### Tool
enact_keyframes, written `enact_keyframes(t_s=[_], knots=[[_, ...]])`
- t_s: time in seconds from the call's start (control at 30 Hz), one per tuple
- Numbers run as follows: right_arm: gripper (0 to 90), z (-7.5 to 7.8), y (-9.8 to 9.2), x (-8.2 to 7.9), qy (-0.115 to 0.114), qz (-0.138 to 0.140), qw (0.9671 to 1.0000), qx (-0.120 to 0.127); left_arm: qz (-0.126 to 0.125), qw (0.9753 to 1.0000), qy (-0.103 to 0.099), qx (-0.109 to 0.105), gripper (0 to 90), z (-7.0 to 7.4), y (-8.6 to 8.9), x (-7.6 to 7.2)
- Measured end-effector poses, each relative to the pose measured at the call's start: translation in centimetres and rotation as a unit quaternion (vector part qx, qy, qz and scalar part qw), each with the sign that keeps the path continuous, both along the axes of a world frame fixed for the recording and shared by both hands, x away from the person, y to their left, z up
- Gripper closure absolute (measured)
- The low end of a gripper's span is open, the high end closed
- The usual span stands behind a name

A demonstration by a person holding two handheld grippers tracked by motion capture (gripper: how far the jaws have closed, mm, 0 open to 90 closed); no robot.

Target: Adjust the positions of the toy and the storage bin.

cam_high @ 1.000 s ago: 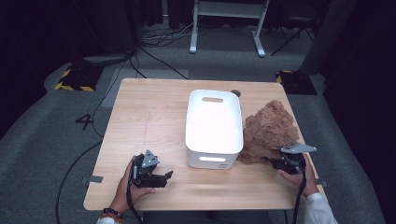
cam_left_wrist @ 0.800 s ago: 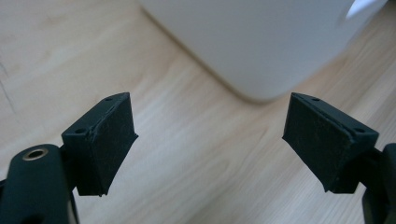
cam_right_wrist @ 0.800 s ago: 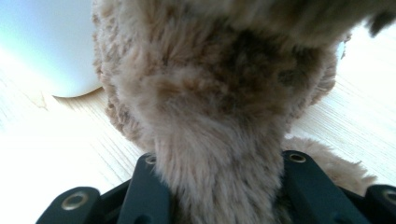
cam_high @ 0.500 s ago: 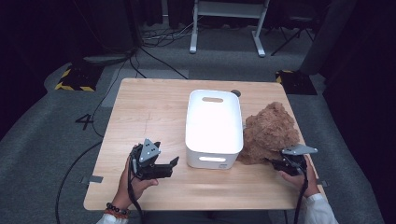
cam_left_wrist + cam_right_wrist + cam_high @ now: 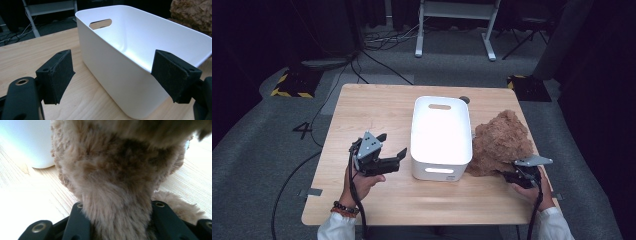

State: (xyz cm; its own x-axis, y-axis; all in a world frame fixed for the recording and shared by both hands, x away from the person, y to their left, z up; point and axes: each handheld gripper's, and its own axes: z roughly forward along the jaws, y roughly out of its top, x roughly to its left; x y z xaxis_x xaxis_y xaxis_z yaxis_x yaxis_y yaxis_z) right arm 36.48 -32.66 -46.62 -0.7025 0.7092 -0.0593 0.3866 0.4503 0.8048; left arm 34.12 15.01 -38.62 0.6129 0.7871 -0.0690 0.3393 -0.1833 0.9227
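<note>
High view: white bin [image 5: 441, 137] mid-table [image 5: 377, 105], brown furry fabric [image 5: 502, 142] bunched against its right side. Left gripper [image 5: 393, 159] held near the bin's near-left corner, jaws spread, nothing in them. Right gripper [image 5: 508, 174] at the fabric's near edge, near the table's right side.

Left gripper view: both pads [image 5: 58, 75] wide apart, bin [image 5: 140, 50] between and beyond them, not touched; fabric [image 5: 192, 12] far right.

Right gripper view: jaws clamped on a fold of fabric [image 5: 117, 195], fur bulging between them; bin [image 5: 27, 142] far left.
</note>
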Motion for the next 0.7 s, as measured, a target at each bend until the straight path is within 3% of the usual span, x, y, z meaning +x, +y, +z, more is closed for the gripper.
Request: enact_keyframes(t_s=[0.07, 0.13, 0.23, 0.37, 0.4, 0.47, 0.53, 0.7], knots=[[67.5, 0.0, 0.0, 0.0, 0.000, 0.000, 1.0000, 0.000, -0.005, 1.0000, 0.003, -0.004, 17.9, 0.1, -0.2, 0.6], [67.2, 0.0, 0.0, 0.0, 0.000, 0.002, 1.0000, 0.000, -0.009, 0.9998, 0.009, 0.015, 17.9, 0.3, -0.8, 1.4], [66.9, 0.0, -0.1, 0.0, 0.001, 0.005, 1.0000, 0.000, -0.018, 0.9995, 0.018, 0.021, 18.2, 0.3, -1.6, 2.8], [66.7, 0.0, -0.1, 0.0, 0.003, 0.006, 1.0000, -0.001, -0.020, 0.9991, 0.032, 0.019, 18.3, 0.4, -2.2, 4.2], [66.5, 0.0, -0.1, -0.1, 0.002, 0.006, 1.0000, -0.004, -0.017, 0.9987, 0.035, 0.033, 18.4, 0.4, -2.8, 5.0], [66.1, 0.0, -0.1, -0.1, 0.001, 0.006, 1.0000, -0.004, -0.015, 0.9983, 0.040, 0.039, 18.7, 0.3, -3.2, 5.5], [66.0, -0.1, -0.1, -0.1, 0.002, 0.006, 1.0000, -0.003, -0.008, 0.9972, 0.047, 0.057, 18.6, 0.2, -3.8, 6.4], [66.0, -0.1, -0.1, -0.1, 0.002, 0.007, 1.0000, -0.005, 0.005, 0.9964, 0.064, 0.057, 21.0, -0.2, -4.7, 8.1]])
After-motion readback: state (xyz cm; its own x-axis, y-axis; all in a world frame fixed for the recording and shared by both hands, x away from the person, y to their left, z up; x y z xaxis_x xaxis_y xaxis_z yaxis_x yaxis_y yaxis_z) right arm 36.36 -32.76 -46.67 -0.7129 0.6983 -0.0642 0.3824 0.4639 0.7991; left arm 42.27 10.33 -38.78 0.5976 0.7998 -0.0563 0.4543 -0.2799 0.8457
